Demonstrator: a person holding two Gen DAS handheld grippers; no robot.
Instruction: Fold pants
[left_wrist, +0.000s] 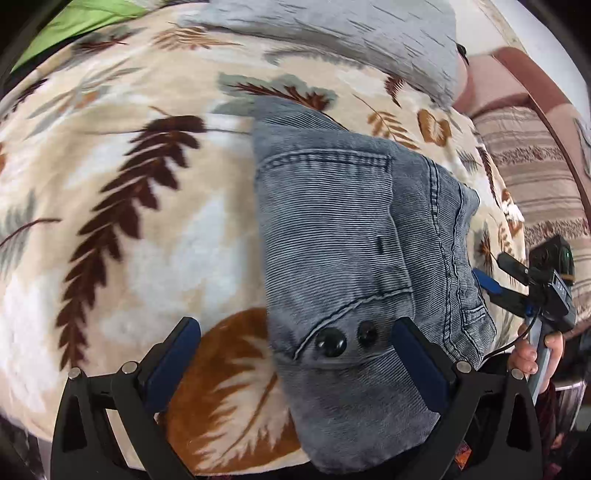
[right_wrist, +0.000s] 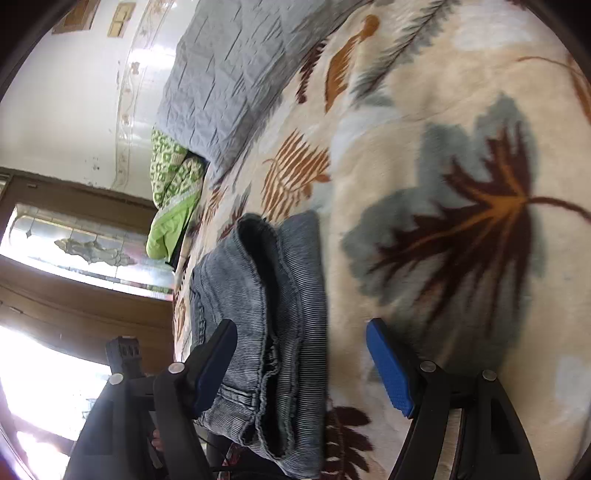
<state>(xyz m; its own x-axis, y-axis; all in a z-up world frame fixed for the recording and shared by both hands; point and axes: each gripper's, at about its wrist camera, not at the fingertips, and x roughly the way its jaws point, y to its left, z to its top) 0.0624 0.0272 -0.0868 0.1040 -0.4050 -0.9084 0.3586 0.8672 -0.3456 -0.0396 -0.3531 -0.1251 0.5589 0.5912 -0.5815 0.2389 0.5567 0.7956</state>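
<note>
Left wrist view: pants (left_wrist: 343, 236) already folded small on the blanket (left_wrist: 110, 184) (basically done); both claws, left gripper (left_wrist: 295, 354) and right gripper (right_wrist: 301, 365), apart, empty. Next: pat flat.

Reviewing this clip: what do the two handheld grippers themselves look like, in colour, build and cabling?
Both are black plastic frames with silver pivot pins and ribbed blue pads on the fingers. The left gripper shows darker navy pads; the right gripper a brighter blue pad. Seen from the left wrist view, the right one carries a black camera and a thin black cable.
</note>
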